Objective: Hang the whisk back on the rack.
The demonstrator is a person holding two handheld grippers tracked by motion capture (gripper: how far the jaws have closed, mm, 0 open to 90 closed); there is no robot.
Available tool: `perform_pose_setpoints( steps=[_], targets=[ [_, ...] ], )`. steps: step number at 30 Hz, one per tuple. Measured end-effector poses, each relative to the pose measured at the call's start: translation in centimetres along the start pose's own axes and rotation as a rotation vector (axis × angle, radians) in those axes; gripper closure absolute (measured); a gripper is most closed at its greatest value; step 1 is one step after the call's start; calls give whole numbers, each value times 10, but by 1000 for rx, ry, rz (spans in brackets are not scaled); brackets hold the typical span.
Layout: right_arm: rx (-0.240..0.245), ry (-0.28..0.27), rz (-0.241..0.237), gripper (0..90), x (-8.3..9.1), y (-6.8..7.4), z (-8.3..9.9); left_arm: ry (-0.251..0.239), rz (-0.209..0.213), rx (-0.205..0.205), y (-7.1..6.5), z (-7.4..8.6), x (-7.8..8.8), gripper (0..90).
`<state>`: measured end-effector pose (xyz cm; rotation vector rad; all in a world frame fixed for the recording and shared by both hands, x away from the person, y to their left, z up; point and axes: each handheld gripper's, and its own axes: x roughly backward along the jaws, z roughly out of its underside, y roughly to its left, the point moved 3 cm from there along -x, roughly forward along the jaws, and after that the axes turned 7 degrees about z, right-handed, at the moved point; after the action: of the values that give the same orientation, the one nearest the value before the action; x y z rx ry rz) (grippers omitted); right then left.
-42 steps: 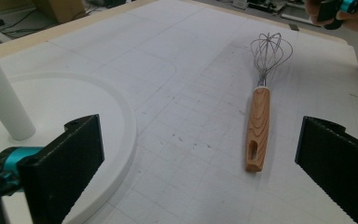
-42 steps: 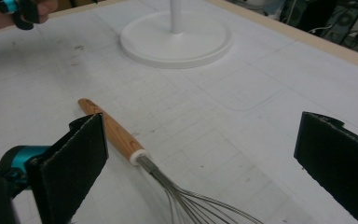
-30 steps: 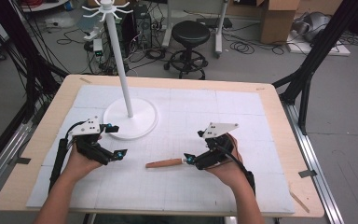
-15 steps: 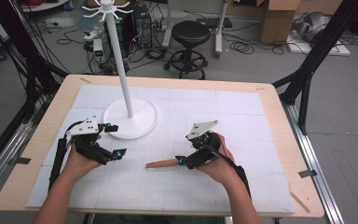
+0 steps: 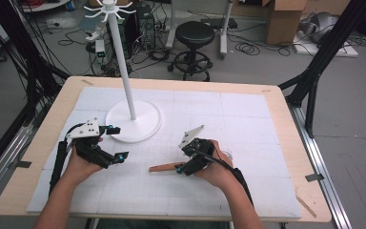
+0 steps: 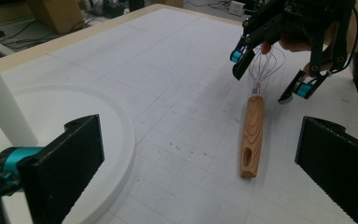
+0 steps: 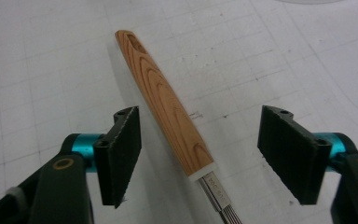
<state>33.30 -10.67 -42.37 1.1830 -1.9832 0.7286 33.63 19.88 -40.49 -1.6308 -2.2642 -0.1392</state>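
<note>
A whisk with a wooden handle [image 5: 163,167] lies flat on the white mat, handle pointing left. My right gripper [image 5: 185,163] reaches down over the spot where the handle meets the wires. Its jaws have just been closing and stand on either side of the handle [image 7: 168,100] with gaps, touching nothing. From the left gripper view, the right gripper [image 6: 265,77] straddles the wire head above the handle [image 6: 252,133]. My left gripper [image 5: 120,142] rests open and empty beside the stand's base.
A white stand with a tall pole [image 5: 123,62] and a round base [image 5: 133,121] is at the mat's back left; hooks branch from its top. The wooden table edge [image 5: 286,119] frames the mat. A stool and cables are on the floor beyond.
My right gripper has moved left and down along the whisk toward its handle end, and its jaws have narrowed. The left gripper and the whisk have stayed put.
</note>
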Motion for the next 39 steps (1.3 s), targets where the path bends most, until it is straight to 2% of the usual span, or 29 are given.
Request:
perform_pose_setpoints(
  steps=[2, 3, 6, 9, 10, 14, 17, 18, 24, 28, 30, 39],
  targets=[
    [4, 11, -1, 333, -1, 0, -1, -1, -1, 0, 0, 0, 0, 16],
    [10, 39, 4, 354, -4, 1, -1, -4, 0, 0, 0, 0, 0, 16],
    [12, 54, 0, 371, -7, 2, 0, -4, -1, 1, 0, -1, 1, 16],
    [19, 99, -24, 405, -13, 3, 0, -3, -1, 0, 0, -1, 1, 16],
    [19, 99, -24, 405, -13, 3, 0, -3, -1, 0, 0, -1, 1, 17],
    [41, 177, -47, 479, -23, 7, -1, 1, 0, 0, 0, 0, 0, 16],
    [54, 219, -37, 528, -27, 9, -3, -4, 0, -1, 0, -1, 0, 16],
    [60, 223, -35, 553, -27, 9, -5, -4, -1, -1, 1, -1, 0, 17],
    [68, 255, -25, 561, -28, 10, -7, 3, -1, -3, -1, 0, 0, 16],
    [67, 250, -24, 570, -28, 10, -7, 8, -3, -6, 0, 0, -1, 16],
    [64, 251, -31, 629, -27, 11, -7, 4, -3, -6, -1, 0, -1, 16],
    [83, 281, -39, 704, -27, 14, -10, 12, -7, -6, -1, 0, -1, 16]
  ],
)
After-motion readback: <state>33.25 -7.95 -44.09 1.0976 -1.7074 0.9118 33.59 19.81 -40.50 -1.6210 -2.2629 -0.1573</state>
